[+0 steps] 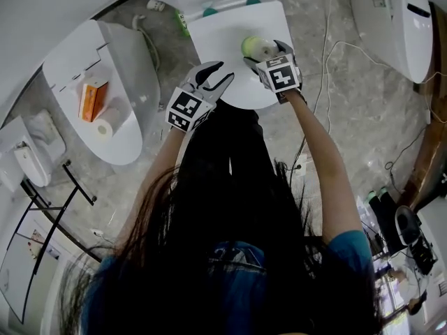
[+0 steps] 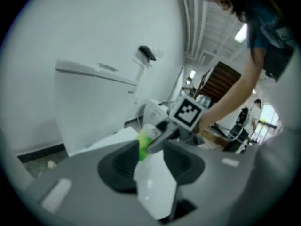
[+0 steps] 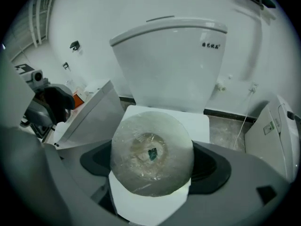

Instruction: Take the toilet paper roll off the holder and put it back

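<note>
Hanging across the lower half of the head view, the person's dark hair (image 1: 223,208) hides most of the body. Both forearms reach up the frame from it.

The left gripper (image 1: 222,73) sits just above centre. Its two black fingers are spread wide with nothing between them. It hangs over the near edge of a closed white lid (image 1: 216,37).

To its right, close but not touching, the right gripper (image 1: 269,47) is clamped on the roll (image 1: 255,46). In the right gripper view the roll (image 3: 152,154) faces the camera end-on, wrapped in clear film, and fills the gap between the jaws. It is held over the rear right part of the lid; whether it touches the lid I cannot tell.

Past the lid, the white tank (image 3: 169,62) stands against the wall.

At the left of the head view a second toilet (image 1: 133,61) carries an orange box (image 1: 92,98) and a spare roll (image 1: 106,125). A third toilet (image 1: 398,19) sits upper right, and cables (image 1: 328,54) trail over the grey floor (image 1: 363,110).
</note>
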